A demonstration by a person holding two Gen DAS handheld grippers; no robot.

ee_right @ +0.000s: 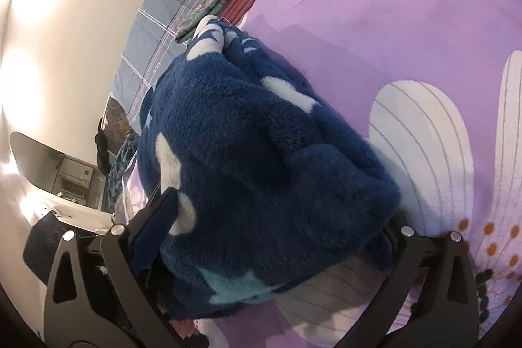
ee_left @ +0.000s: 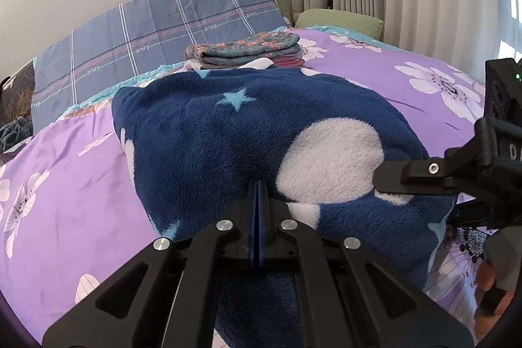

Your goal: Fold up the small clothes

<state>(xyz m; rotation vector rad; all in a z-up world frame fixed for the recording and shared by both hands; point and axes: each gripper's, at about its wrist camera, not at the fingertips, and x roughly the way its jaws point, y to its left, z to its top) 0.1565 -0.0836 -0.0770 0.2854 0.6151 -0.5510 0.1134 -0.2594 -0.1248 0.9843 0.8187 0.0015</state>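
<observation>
One navy fleece garment (ee_left: pixel 228 139), two grippers, one folded stack (ee_left: pixel 248 52), purple bedspread (ee_left: pixel 65 185).

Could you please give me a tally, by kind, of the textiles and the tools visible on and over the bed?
Navy fleece garment: 1
Folded clothes stack: 1
Purple floral bedspread: 1
Blue plaid pillow: 1
Green pillow: 1
Tools: 2, left tool and right tool
Total: 7
</observation>
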